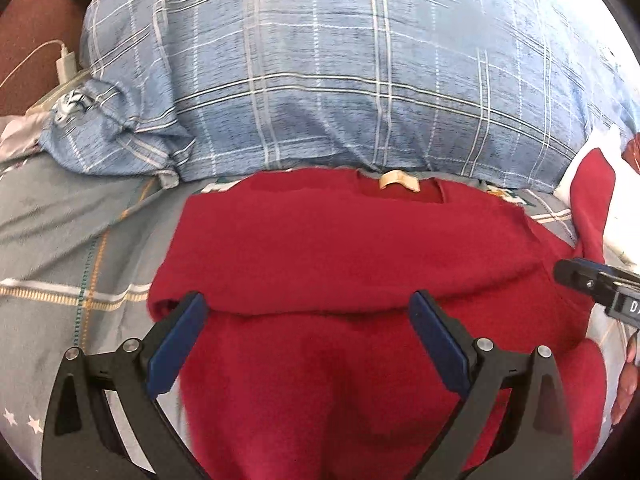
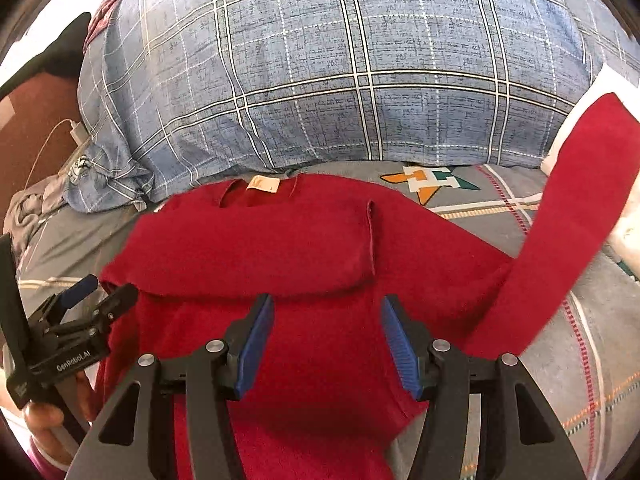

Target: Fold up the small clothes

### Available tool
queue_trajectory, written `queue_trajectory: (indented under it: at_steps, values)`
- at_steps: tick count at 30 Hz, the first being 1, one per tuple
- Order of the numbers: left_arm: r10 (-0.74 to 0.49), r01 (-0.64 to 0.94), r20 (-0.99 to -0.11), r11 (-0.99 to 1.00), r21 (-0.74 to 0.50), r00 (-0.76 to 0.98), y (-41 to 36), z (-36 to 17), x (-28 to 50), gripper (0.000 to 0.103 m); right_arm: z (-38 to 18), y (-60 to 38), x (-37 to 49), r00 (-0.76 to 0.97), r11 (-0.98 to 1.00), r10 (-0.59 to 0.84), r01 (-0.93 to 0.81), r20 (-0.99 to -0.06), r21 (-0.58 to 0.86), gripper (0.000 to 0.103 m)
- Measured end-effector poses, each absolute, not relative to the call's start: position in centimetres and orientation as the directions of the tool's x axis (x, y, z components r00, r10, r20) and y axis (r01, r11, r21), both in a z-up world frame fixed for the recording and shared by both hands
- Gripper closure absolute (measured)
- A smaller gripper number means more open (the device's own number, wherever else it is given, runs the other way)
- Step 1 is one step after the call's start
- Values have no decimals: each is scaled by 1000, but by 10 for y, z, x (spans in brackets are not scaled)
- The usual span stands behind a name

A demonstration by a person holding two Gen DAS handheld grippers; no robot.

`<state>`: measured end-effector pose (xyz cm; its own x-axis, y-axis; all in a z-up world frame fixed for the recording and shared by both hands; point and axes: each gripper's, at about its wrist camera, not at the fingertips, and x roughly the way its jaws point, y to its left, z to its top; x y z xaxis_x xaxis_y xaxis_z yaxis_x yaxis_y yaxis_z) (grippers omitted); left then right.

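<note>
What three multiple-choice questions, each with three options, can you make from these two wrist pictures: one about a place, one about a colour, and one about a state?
1. Where does the beige neck label of the red sweater lie?
A. at the edge nearest the plaid pillow
B. at the edge nearest the grippers
C. on the stretched-out sleeve

2. What colour are the pads of the grippers?
A. green
B. blue
C. white

3. How does the one sleeve lie?
A. folded across the body
B. rolled into a ball
C. stretched out away from the body, toward the white cloth

Answers:
1 A: the label sits just below the plaid pillow.
2 B: blue pads show on the left gripper, and the right gripper has the same.
3 C: the sleeve runs straight out up to the white cloth.
</note>
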<state>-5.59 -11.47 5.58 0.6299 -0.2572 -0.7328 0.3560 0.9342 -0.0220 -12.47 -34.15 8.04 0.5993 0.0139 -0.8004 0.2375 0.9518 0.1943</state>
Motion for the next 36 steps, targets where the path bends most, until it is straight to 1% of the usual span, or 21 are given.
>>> queue_trajectory:
  at_steps: [4, 7, 8, 10, 11, 12, 13, 15, 18, 20, 22, 25, 26, 27, 29, 30, 31, 33, 34, 35, 36]
  values:
    - [-270, 363, -736, 931, -35, 621, -131, 58, -48, 2, 76, -348, -109, 589, 954, -29, 258, -807, 154, 46]
    - [-274, 365, -739, 930, -40, 615, -144, 58, -42, 2, 65, -357, -96, 558, 947, -31, 283, -829, 155, 46]
    - [-274, 367, -742, 929, -42, 611, -147, 58, -41, 2, 61, -358, -91, 558, 946, -22, 281, -829, 164, 47]
    - [-276, 372, -749, 927, -42, 603, -155, 56, -38, 2, 56, -358, -85, 564, 953, -12, 256, -826, 161, 69]
    - [-275, 374, -751, 926, -41, 600, -158, 55, -38, 2, 53, -356, -84, 562, 958, -23, 248, -827, 142, 82]
    - [-275, 377, -752, 926, -38, 599, -161, 54, -38, 2, 53, -354, -84, 560, 962, -52, 249, -827, 108, 88]
    - [-275, 381, -754, 924, -35, 597, -165, 53, -38, 2, 54, -353, -85, 564, 964, -60, 246, -824, 98, 90]
    - [-275, 389, -755, 921, -28, 596, -171, 52, -39, 2, 58, -354, -92, 583, 966, -51, 236, -811, 109, 92]
    - [-271, 393, -762, 919, -23, 589, -178, 46, -37, 2, 60, -355, -99, 594, 965, -42, 233, -803, 123, 92]
    - [-266, 392, -774, 920, -25, 575, -182, 41, -35, 2, 55, -355, -99, 583, 966, -56, 237, -811, 104, 92]
    - [-254, 383, -795, 923, -29, 551, -185, 32, -31, 2, 47, -358, -99, 575, 961, -47, 248, -817, 119, 93]
    - [-255, 372, -811, 927, -50, 527, -184, 22, -28, 2, 46, -358, -102, 591, 960, -46, 250, -805, 129, 90]
    - [-256, 369, -813, 928, -55, 523, -183, 21, -28, 2, 46, -359, -103, 592, 958, -41, 253, -805, 138, 87]
    - [-255, 367, -814, 929, -56, 522, -183, 20, -28, 2, 46, -361, -104, 590, 953, -26, 260, -807, 159, 77]
    - [-250, 366, -811, 929, -47, 529, -184, 18, -29, 2, 51, -373, -110, 580, 938, 31, 265, -814, 225, 67]
    - [-246, 367, -808, 929, -41, 535, -185, 17, -31, 2, 57, -380, -115, 591, 933, 33, 271, -806, 237, 64]
    - [-245, 367, -805, 930, -37, 540, -186, 17, -32, 2, 65, -388, -120, 607, 932, 13, 282, -795, 230, 62]
    - [-247, 367, -798, 930, -35, 550, -185, 17, -34, 2, 89, -414, -138, 647, 925, -81, 333, -758, 185, 50]
    - [-249, 365, -797, 930, -38, 550, -184, 16, -34, 2, 100, -428, -146, 664, 916, -123, 362, -737, 174, 46]
    - [-250, 363, -797, 931, -42, 550, -184, 16, -33, 2, 110, -443, -153, 675, 905, -162, 393, -719, 166, 40]
    - [-252, 359, -797, 932, -48, 549, -183, 15, -33, 1, 119, -463, -161, 679, 886, -213, 437, -703, 154, 38]
